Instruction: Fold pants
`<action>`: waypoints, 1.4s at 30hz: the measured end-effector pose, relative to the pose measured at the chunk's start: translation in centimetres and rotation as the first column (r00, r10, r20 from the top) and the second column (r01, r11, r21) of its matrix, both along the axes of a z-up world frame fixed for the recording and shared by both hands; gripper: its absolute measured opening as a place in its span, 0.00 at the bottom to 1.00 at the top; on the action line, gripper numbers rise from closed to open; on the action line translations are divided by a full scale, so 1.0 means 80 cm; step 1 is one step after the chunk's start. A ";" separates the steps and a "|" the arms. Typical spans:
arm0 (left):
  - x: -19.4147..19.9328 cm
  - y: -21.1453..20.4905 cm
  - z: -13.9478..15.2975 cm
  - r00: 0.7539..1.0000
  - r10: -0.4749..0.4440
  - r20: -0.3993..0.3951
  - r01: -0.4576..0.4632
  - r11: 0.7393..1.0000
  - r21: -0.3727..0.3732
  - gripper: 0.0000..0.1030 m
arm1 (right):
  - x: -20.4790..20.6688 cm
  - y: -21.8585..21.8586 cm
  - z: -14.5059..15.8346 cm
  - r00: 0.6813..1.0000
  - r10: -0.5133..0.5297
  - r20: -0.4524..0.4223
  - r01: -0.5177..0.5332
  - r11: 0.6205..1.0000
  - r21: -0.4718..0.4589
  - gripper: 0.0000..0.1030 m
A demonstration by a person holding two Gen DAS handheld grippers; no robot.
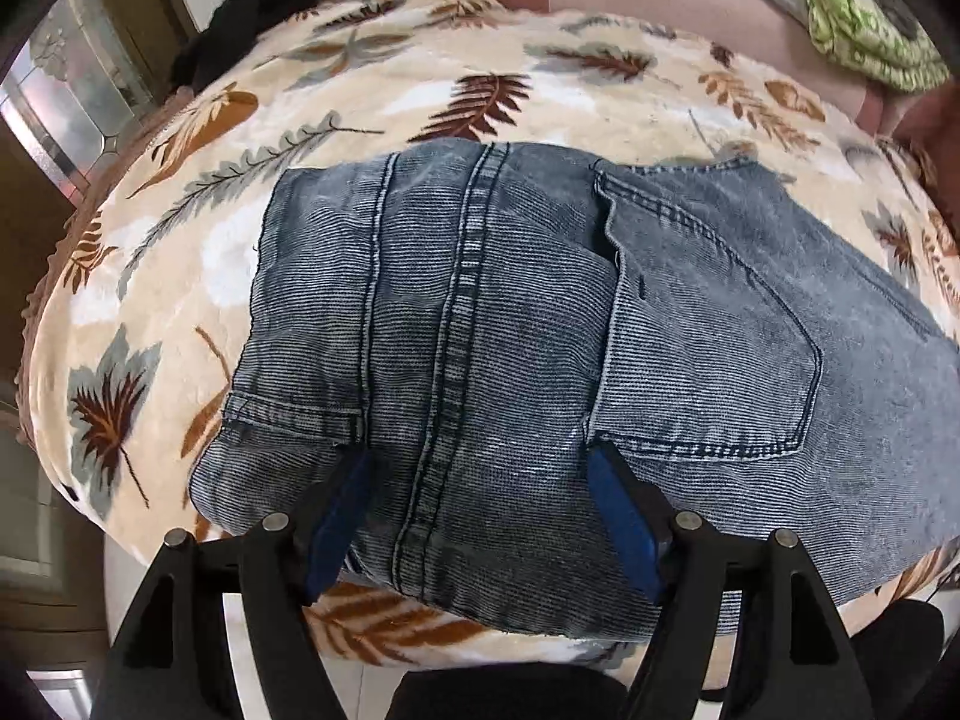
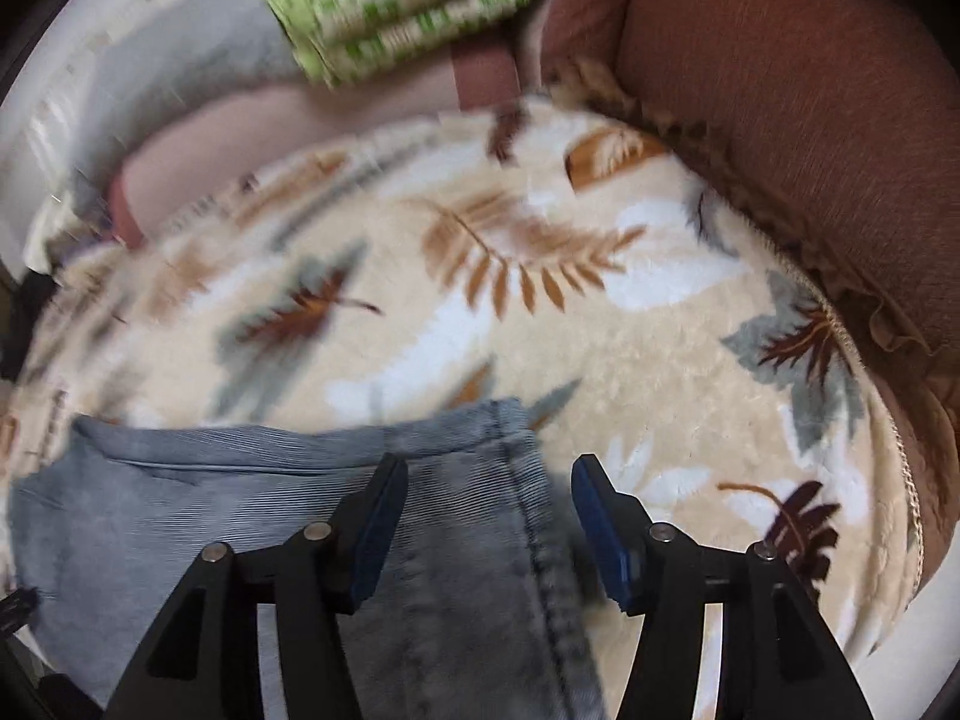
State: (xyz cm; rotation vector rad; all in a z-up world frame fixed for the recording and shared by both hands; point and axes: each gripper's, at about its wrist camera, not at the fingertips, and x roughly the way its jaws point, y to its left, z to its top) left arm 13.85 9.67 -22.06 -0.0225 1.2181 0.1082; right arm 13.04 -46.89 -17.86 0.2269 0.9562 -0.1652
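Although the jeans point(image 1: 540, 372) already lie folded on the leaf-print blanket point(image 1: 420, 90), near its front edge, I see some risks; my left hand-held gripper point(image 1: 480, 468) stands open over the thick leg seam, its pads not pressing the denim, and if I close here I may catch only the top layer, so the fold slides apart; my right hand-held gripper point(image 2: 486, 498) is also open, holding nothing, above the corner of the jeans point(image 2: 300, 510); this view is blurred, so I could easily misjudge the edge.
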 end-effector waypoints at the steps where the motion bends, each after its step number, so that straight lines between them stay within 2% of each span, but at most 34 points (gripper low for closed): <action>1: 0.002 0.001 0.003 1.000 0.005 -0.010 -0.005 1.000 -0.006 0.73 | -0.010 0.008 0.009 0.999 0.024 0.023 -0.024 1.000 0.015 0.59; 4: -0.004 -0.004 0.019 1.000 0.001 -0.003 -0.001 1.000 0.014 0.72 | -0.029 0.033 0.021 0.993 0.100 0.058 -0.102 0.994 0.034 0.59; 7: -0.023 -0.024 0.047 0.997 -0.047 0.061 0.042 0.996 0.080 0.73 | -0.047 0.062 0.015 0.983 0.176 0.046 -0.179 0.981 0.075 0.59; 10: -0.037 -0.041 0.070 0.992 -0.086 0.093 0.079 0.995 0.068 0.73 | -0.059 0.086 -0.001 0.972 0.234 0.012 -0.234 0.966 0.111 0.59; 13: -0.044 -0.061 0.085 0.987 -0.117 0.112 0.112 0.992 0.050 0.73 | -0.072 0.106 -0.018 0.965 0.263 -0.016 -0.261 0.960 0.103 0.59; 16: -0.046 -0.085 0.091 0.982 -0.150 0.119 0.147 0.989 0.033 0.75 | -0.080 0.107 -0.028 0.968 0.251 -0.033 -0.248 0.966 0.072 0.59; 19: -0.044 -0.113 0.083 0.977 -0.186 0.107 0.184 0.982 0.033 0.75 | -0.082 0.101 -0.041 0.972 0.226 -0.061 -0.223 0.974 0.046 0.59; 21: -0.043 -0.132 0.071 0.974 -0.212 0.079 0.209 0.977 0.041 0.75 | -0.082 0.095 -0.049 0.973 0.219 -0.074 -0.215 0.975 0.060 0.59; 24: -0.037 -0.162 0.043 0.967 -0.253 0.014 0.253 0.967 0.013 0.75 | -0.083 0.090 -0.060 0.977 0.192 -0.090 -0.185 0.980 0.078 0.59; 28: -0.024 -0.174 0.012 0.973 -0.228 -0.044 0.229 0.973 0.024 0.75 | -0.083 0.090 -0.062 0.980 0.186 -0.075 -0.180 0.981 0.075 0.59; 31: -0.014 -0.168 -0.002 0.979 -0.192 -0.066 0.193 0.981 0.005 0.76 | -0.083 0.086 -0.065 0.981 0.179 -0.072 -0.171 0.980 0.106 0.60; 33: -0.012 -0.169 -0.005 0.981 -0.185 -0.059 0.186 0.983 0.007 0.78 | -0.083 0.083 -0.066 0.982 0.174 -0.073 -0.164 0.978 0.127 0.60; 35: -0.010 -0.173 -0.011 0.978 -0.200 -0.061 0.201 0.979 0.017 0.88 | -0.082 0.084 -0.067 0.979 0.185 -0.080 -0.174 0.976 0.128 0.61; 38: -0.012 -0.182 -0.024 0.970 -0.237 -0.055 0.238 0.971 0.020 1.00 | -0.081 0.087 -0.069 0.975 0.208 -0.083 -0.195 0.970 0.144 0.69; 42: -0.016 -0.184 -0.026 0.975 -0.221 -0.033 0.222 0.975 0.020 1.00 | -0.084 0.093 -0.070 0.970 0.232 -0.078 -0.222 0.968 0.118 0.72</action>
